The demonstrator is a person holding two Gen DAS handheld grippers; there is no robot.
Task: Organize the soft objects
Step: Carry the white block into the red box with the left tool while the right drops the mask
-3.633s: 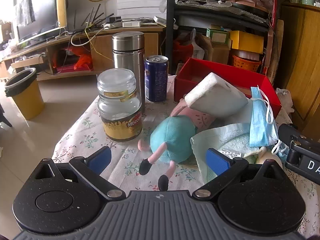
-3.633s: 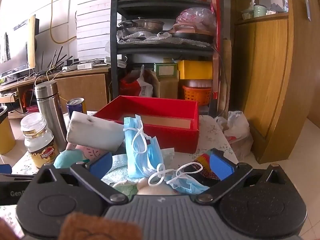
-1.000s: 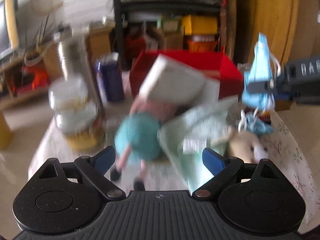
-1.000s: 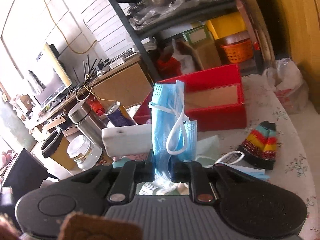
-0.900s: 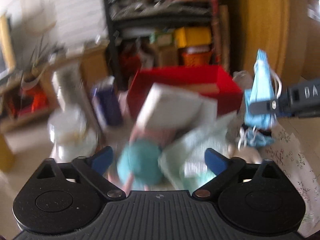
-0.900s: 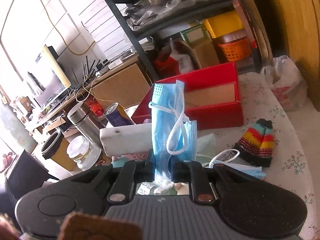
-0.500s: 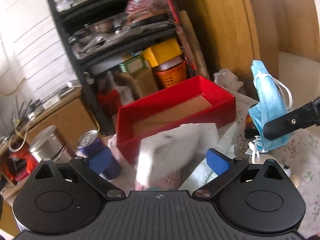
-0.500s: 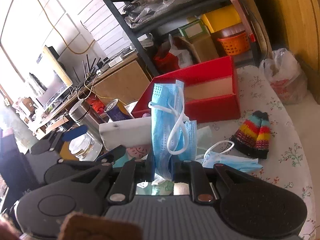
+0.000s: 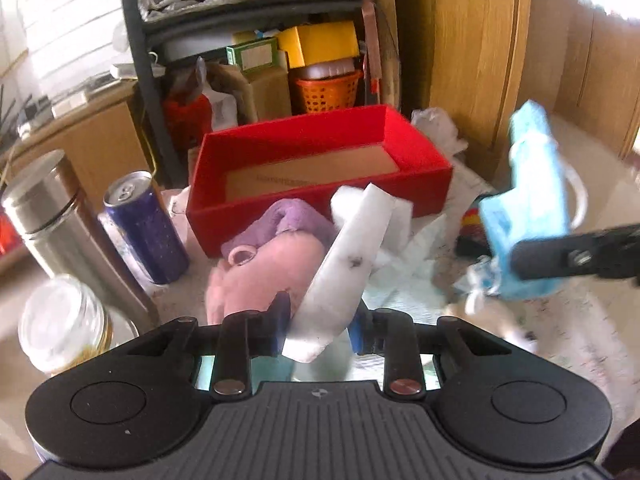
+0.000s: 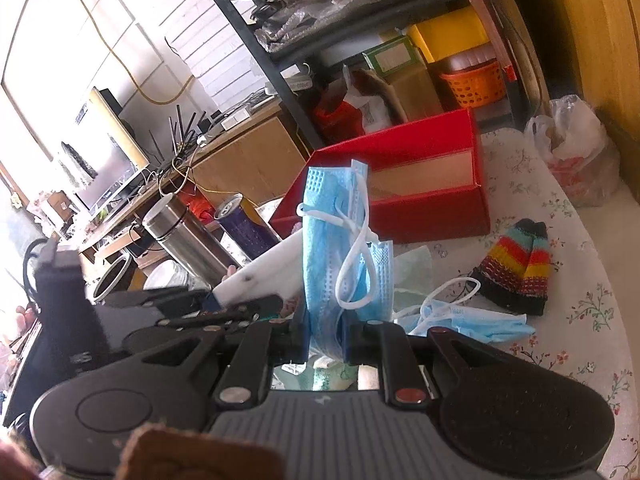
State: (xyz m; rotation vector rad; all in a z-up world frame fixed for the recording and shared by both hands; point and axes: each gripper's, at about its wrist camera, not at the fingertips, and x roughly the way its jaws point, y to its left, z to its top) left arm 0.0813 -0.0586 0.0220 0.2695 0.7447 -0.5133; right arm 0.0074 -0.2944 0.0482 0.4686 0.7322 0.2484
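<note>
While both grippers work above the flowered tablecloth, the scene reads as follows.

White foam block (image 9: 352, 268): between the blue pads of the left gripper (image 9: 318, 326), tilted, its far end up over the pink plush toy (image 9: 264, 272) and pointing toward the red box (image 9: 320, 200).

Left gripper jaws: closing on the near end of the foam block, both pads against its sides.

Blue face mask (image 10: 340, 248): standing upright out of the right gripper (image 10: 326, 340), white ear loops hanging down its front; in the left wrist view it shows blurred at the right edge, raised above the table.

Right gripper jaws: drawn together and clamped on the lower edge of the mask.

Second face mask (image 10: 468, 320): lying flat on the tablecloth (image 10: 576, 280), just beside the right gripper, loops spread out.

Striped knit piece (image 10: 516, 276): rainbow bands with a dark edge, on the cloth to the right of the second mask and in front of the red box.

Pink plush toy: on the table just beyond the left gripper, a purple part (image 9: 292, 220) of it against the front wall of the box.

Pale green cloth (image 9: 400, 292): spread under the foam block and the plush, partly hidden.

Red box: open, brown floor showing inside, at the back of the table.

Blue can (image 9: 146, 228): upright, left of the box.

Steel flask (image 9: 60, 224): upright, just left of the can.

Glass jar (image 9: 64, 324): nearest on the left, blurred.

Shelving unit (image 9: 248, 20): behind the table, loaded with boxes and an orange basket (image 9: 328, 90).
</note>
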